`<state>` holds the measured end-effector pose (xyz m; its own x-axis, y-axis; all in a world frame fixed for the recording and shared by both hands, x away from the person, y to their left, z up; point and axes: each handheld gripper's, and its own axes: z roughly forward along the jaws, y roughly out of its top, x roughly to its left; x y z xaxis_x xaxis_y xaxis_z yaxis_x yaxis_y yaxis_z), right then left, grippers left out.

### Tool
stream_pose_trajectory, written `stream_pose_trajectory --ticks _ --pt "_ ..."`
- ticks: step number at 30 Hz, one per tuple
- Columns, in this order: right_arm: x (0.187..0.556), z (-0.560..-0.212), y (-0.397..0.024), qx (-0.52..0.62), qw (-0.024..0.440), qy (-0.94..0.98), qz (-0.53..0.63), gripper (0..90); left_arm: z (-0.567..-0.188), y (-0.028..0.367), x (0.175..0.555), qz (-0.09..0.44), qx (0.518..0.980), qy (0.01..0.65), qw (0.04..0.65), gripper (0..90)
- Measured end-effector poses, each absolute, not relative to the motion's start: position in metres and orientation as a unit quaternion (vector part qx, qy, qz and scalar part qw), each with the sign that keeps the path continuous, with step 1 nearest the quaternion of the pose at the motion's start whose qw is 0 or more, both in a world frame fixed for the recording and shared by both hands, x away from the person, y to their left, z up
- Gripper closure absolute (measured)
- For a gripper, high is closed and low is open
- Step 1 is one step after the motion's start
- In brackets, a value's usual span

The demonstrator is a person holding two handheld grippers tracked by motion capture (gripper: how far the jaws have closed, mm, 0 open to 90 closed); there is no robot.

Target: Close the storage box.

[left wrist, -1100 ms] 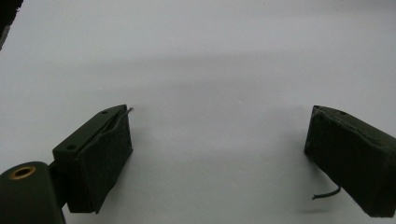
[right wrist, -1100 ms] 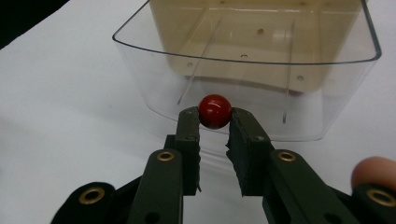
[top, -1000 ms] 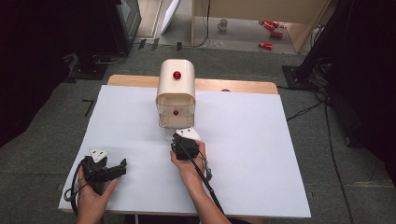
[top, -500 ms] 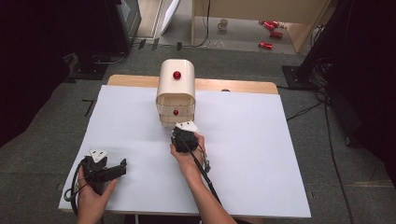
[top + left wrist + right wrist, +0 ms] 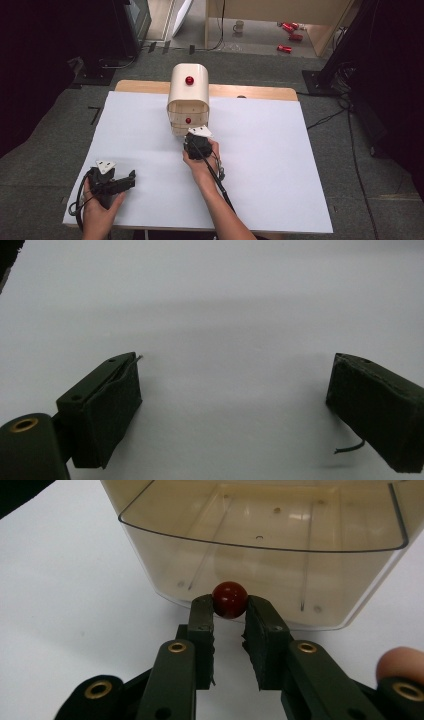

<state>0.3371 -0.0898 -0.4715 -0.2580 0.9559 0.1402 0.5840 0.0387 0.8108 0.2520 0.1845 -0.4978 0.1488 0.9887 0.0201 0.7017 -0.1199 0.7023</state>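
Note:
A cream drawer cabinet [image 5: 188, 97] with red knobs stands at the far middle of the white table [image 5: 280, 150]. Its bottom drawer [image 5: 165, 575], clear plastic and empty, is pulled out toward me. My right gripper [image 5: 230, 605] is shut on that drawer's red knob [image 5: 229, 599], with a pad on either side of the ball. In the high view the right gripper [image 5: 194, 137] sits right in front of the cabinet. My left gripper [image 5: 129, 179] rests near the front left of the table. Its jaws stand wide apart over bare white surface, so the left gripper [image 5: 235, 370] is open and holds nothing.
A wooden strip [image 5: 250, 92] edges the table's far side behind the cabinet. On the floor beyond lie red cans [image 5: 287, 37] and a mug [image 5: 240, 26]. Cables [image 5: 330, 117] run at the right. White table surface spreads to the right of the cabinet.
My right hand has crept a little toward the cabinet, still gripping the knob. The left hand has stayed where it was.

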Motion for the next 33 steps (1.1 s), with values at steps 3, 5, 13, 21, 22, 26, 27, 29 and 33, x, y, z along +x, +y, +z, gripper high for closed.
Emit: stream_pose_trajectory --ticks 3,5,13,21,22,26,27,29,33 --pt "0.337 -0.472 -0.09 0.562 0.231 0.684 0.403 75.3 -0.498 0.184 0.252 0.255 0.704 0.601 0.282 7.3" --pt "0.337 -0.472 -0.09 0.561 0.231 0.685 0.403 74.7 -0.498 0.184 0.252 0.255 0.704 0.601 0.282 7.3" --pt "0.333 -0.465 -0.098 0.538 0.212 0.706 0.409 25.8 -0.498 0.184 0.252 0.255 0.704 0.601 0.282 7.3" --pt "0.316 -0.449 -0.131 0.508 0.191 0.723 0.427 2.9 -0.498 0.185 0.252 0.255 0.704 0.6 0.281 7.3" --pt "0.316 -0.449 -0.131 0.508 0.191 0.723 0.427 2.9 -0.498 0.184 0.252 0.256 0.703 0.6 0.282 7.3" --pt "0.308 -0.442 -0.147 0.507 0.194 0.723 0.427 0.0 -0.498 0.184 0.252 0.256 0.703 0.6 0.282 7.3" --pt "0.307 -0.441 -0.151 0.509 0.192 0.722 0.427 0.0 -0.498 0.184 0.252 0.256 0.703 0.6 0.282 7.3" --pt "0.304 -0.439 -0.16 0.511 0.194 0.72 0.427 0.0 -0.498 0.184 0.252 0.256 0.703 0.6 0.282 7.3" --pt "0.298 -0.437 -0.178 0.516 0.2 0.715 0.427 0.0 -0.498 0.185 0.252 0.255 0.704 0.6 0.281 7.3"
